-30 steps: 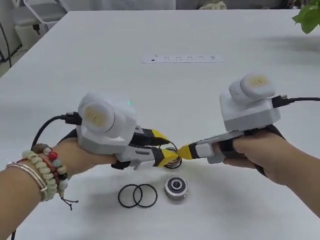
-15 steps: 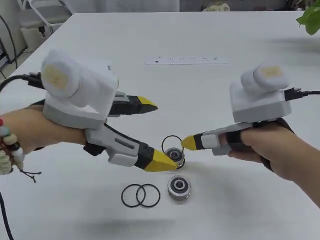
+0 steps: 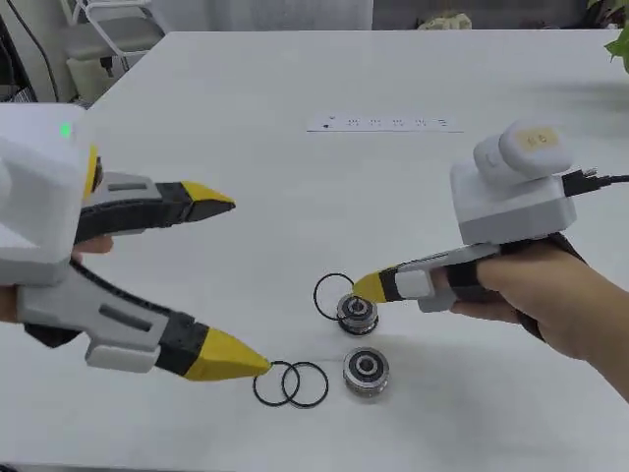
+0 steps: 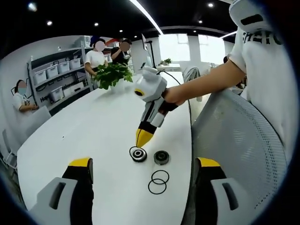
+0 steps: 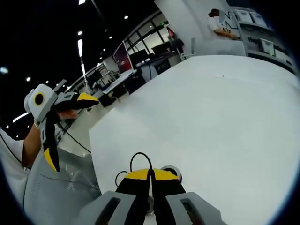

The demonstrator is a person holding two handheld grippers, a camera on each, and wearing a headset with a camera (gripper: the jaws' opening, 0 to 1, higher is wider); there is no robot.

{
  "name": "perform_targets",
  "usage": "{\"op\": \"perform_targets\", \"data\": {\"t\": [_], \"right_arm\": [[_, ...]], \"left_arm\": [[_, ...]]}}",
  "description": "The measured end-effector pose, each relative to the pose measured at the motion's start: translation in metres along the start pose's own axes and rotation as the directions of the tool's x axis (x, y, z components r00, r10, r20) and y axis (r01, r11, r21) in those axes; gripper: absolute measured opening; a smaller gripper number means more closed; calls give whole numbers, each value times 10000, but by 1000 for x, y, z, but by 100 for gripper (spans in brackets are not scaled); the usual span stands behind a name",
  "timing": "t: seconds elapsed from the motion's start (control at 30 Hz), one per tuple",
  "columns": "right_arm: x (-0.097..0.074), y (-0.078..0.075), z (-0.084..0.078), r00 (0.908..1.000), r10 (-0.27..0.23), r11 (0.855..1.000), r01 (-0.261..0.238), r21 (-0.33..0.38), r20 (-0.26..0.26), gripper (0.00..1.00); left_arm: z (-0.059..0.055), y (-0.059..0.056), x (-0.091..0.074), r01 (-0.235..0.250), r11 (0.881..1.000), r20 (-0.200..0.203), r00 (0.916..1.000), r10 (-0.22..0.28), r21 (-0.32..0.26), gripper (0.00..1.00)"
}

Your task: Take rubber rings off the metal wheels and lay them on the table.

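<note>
Rubber ring (image 3: 316, 295) is standing up against the rear wheel (image 3: 356, 311); we're pinching it in the right gripper (image 3: 362, 287), jaws closed. Left gripper (image 3: 246, 283) is hanging wide open, empty, well left of that wheel. We're risking dragging the unbraced wheel along.

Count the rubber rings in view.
3 rubber rings: two overlap on the table beside the near wheel; one at the far wheel, by the right gripper. Others may be hidden.

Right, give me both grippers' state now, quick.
Left gripper: jaws wide open, holding nothing.
Right gripper: jaws closed, pinching a rubber ring beside a metal wheel.
</note>
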State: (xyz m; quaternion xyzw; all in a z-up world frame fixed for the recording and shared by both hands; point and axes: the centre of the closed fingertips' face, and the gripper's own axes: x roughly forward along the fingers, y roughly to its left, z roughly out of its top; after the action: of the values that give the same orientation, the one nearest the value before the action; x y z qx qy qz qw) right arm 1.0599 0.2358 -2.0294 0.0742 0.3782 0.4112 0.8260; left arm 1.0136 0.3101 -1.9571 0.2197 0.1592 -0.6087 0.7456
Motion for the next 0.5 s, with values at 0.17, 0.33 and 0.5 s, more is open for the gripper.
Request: {"op": "perform_targets", "data": {"t": [0.17, 0.33, 0.5], "right_arm": [[6, 18, -6, 9983, 411, 9982, -428, -426, -412, 0], [14, 32, -9, 9948, 698, 9939, -757, -798, -735, 0], [20, 41, -18, 9898, 893, 9896, -1008, -1029, -1109, 0]], "left_arm": [[-22, -13, -10, -416, 9966, -92, 9991, 410, -711, 92], [-42, -23, -20, -738, 9876, -252, 9972, 710, -1385, 94], [-50, -26, -27, -1012, 9790, -273, 9948, 979, -1768, 94]]}}
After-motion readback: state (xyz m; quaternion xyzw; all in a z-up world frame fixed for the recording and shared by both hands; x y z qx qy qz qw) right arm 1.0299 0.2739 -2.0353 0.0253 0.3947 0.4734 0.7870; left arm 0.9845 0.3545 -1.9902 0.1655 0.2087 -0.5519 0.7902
